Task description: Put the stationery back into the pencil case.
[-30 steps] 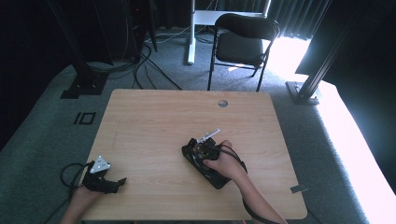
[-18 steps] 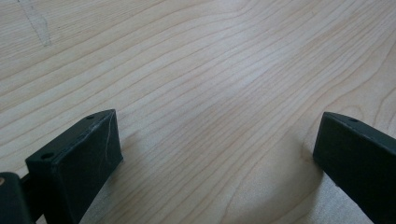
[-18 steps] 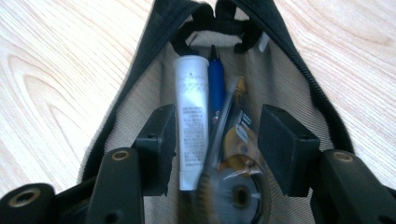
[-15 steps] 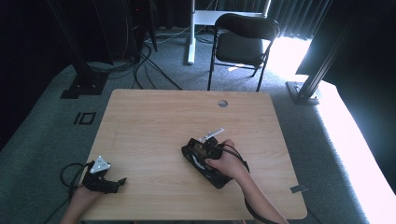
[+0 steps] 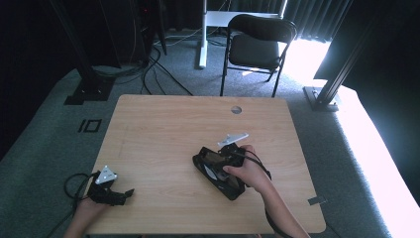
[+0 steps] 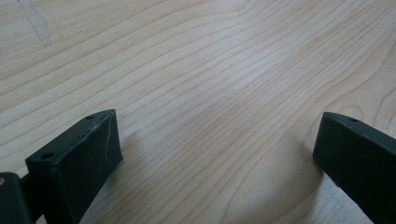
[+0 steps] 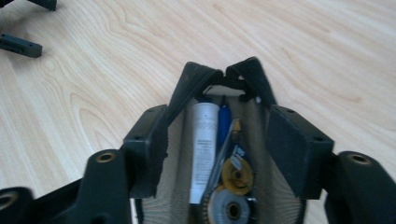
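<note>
A black pouch (image 5: 214,173) lies open on the wooden table (image 5: 163,129), right of the middle. The right gripper view looks into its beige lining, where a white tube (image 7: 203,140), a blue pen (image 7: 223,122) and a round tape dispenser (image 7: 233,186) lie. My right gripper (image 5: 218,166) (image 7: 219,119) points down at the pouch mouth. Its jaws have just been opening and stand on either side of the mouth, with the pouch between them and no grip on it. My left gripper (image 5: 126,194) (image 6: 219,126) rests near the table's front left corner, wide open over bare wood.
A black folding chair (image 5: 257,44) stands behind the table's far edge. A round cable hole (image 5: 236,109) sits near the far edge. Cables and dark stand feet (image 5: 86,91) lie on the grey floor at the back left. A metal post base (image 5: 322,96) stands at the right.
The right hand and its gripper have risen slightly above the pouch. The pouch and the left gripper have stayed where they were.
</note>
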{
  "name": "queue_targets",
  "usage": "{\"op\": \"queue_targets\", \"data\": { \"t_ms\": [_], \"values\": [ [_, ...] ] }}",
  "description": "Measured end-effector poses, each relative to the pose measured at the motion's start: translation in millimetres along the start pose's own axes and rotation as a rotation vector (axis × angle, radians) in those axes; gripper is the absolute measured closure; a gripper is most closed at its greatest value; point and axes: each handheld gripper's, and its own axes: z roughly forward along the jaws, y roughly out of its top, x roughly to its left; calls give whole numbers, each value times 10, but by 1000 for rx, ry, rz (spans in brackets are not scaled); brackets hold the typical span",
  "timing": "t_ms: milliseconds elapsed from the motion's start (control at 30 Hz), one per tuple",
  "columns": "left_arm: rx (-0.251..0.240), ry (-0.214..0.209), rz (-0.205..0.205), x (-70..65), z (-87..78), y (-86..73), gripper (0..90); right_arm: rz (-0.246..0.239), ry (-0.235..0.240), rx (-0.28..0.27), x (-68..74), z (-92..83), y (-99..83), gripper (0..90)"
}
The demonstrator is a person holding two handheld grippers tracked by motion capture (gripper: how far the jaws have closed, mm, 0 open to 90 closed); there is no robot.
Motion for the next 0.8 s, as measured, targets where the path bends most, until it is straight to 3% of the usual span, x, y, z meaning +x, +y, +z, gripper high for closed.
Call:
{"op": "queue_targets", "data": {
  "t_ms": [167, 400, 700, 800],
  "values": [
    [0, 0, 0, 0, 0, 0, 12, 30, 0, -57, -63, -49, -13, 320],
    [0, 0, 0, 0, 0, 0, 12, 69, -17, -82, -145, -105, -52, 308],
    [0, 0, 0, 0, 0, 0, 12, 100, -75, -124, -253, -233, -125, 297],
    [0, 0, 1, 0, 0, 0, 12, 107, -120, -130, -297, -274, -167, 295]
  ]
}}
